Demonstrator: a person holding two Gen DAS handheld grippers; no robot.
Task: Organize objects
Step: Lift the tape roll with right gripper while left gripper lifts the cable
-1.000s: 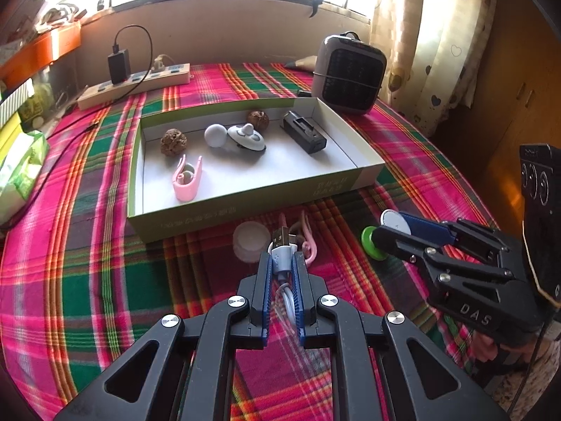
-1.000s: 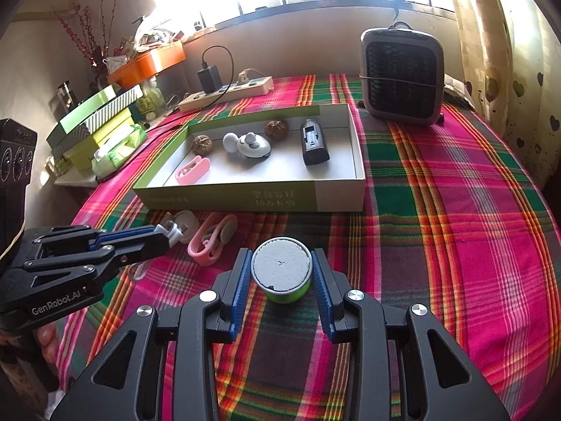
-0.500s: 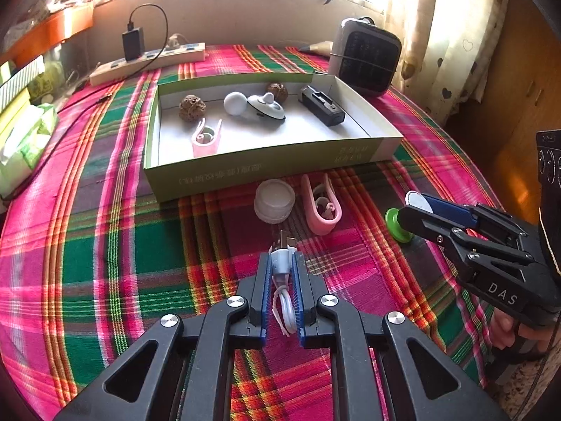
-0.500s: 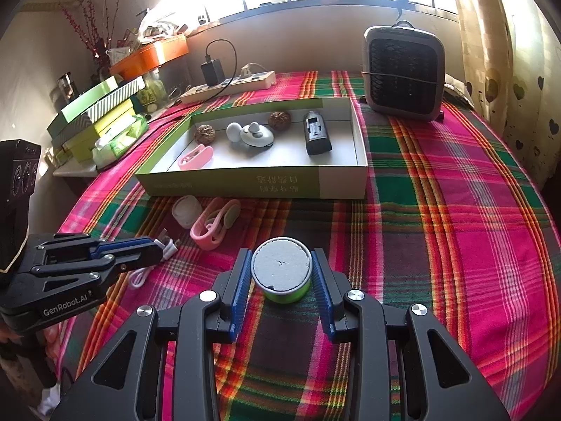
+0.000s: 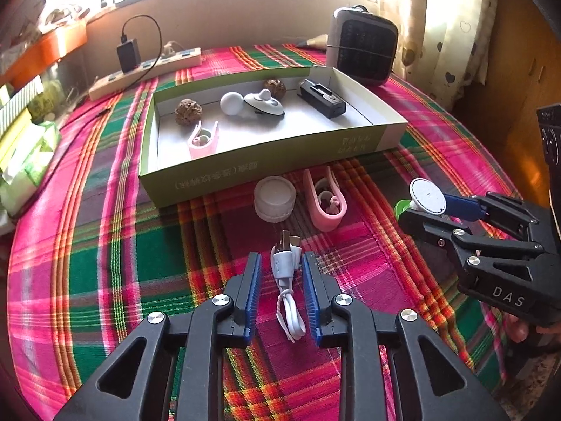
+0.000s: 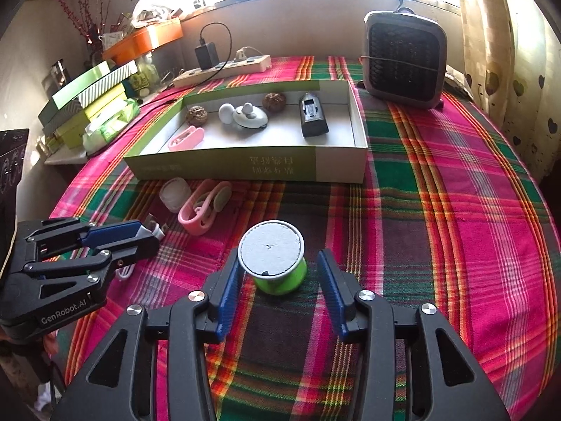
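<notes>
So both claws are letting go right now. The left claw (image 5: 280, 263) is spreading, and the little white USB cable (image 5: 285, 282) lies on the plaid surface (image 5: 105, 263) between its blue pads, with a clear gap on each side, so nothing's pinched there. Same story on the right: the right claw (image 6: 278, 277) is opening around the green spool (image 6: 277, 263), which sits upright on the cloth; one pad looks right against it or nearly so, the other is well off, so I'd call that released too. The green-sided box (image 5: 196, 182) sits farther back with a pink clip, two walnut-looking balls, a white gadget and a black one inside, while a pink clip (image 5: 324, 200) and a small clear jar (image 5: 275, 198) wait just in front of its near wall. My read is this is a set-down step, with both items parked outside the box. Next move probably means backing the claws straight off without dragging the cable or tipping the spool. Hard to see: the cable's tail hides under the left claw, the printing on the box is unreadable, and the hands are mostly out of frame.
</notes>
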